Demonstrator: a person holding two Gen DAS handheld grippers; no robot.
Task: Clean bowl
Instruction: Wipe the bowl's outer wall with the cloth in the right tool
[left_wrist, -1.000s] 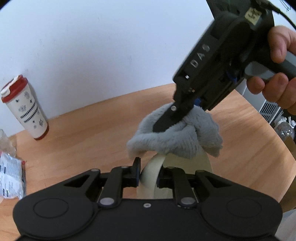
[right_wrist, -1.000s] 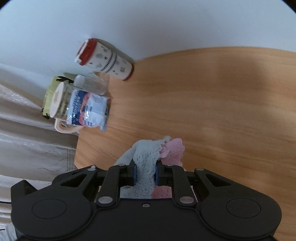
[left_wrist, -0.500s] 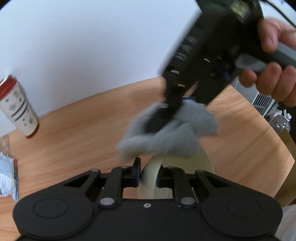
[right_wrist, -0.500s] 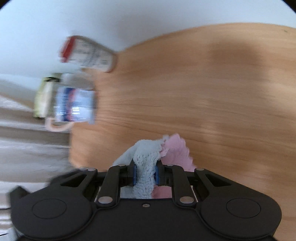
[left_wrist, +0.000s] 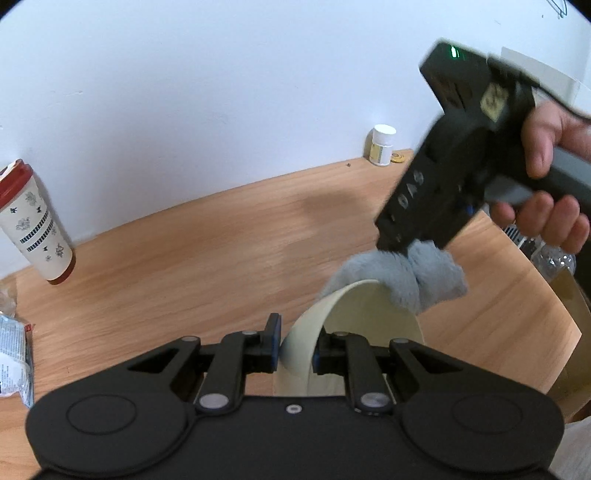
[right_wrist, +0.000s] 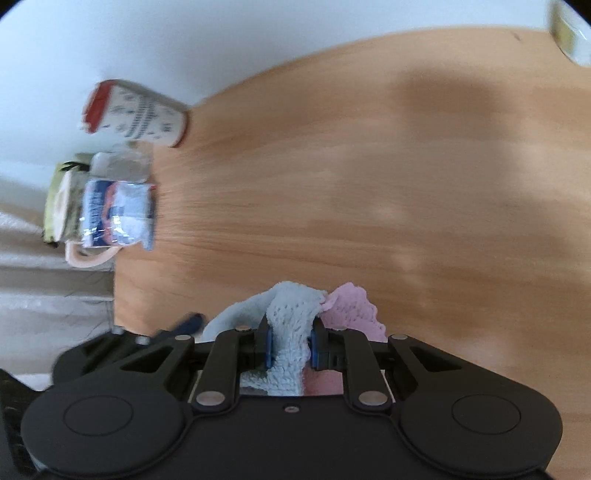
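Only left view shows bowl (left_wrist: 354, 325), right shows pink cloth (right_wrist: 351, 310)

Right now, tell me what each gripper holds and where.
Left gripper clamps the cream bowl by its rim. Right gripper pinches the fluffy cloth at a bunched fold.

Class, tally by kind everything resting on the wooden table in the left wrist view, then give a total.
Tumbler: 1
Pill bottle: 1
Packet: 1
Total: 3
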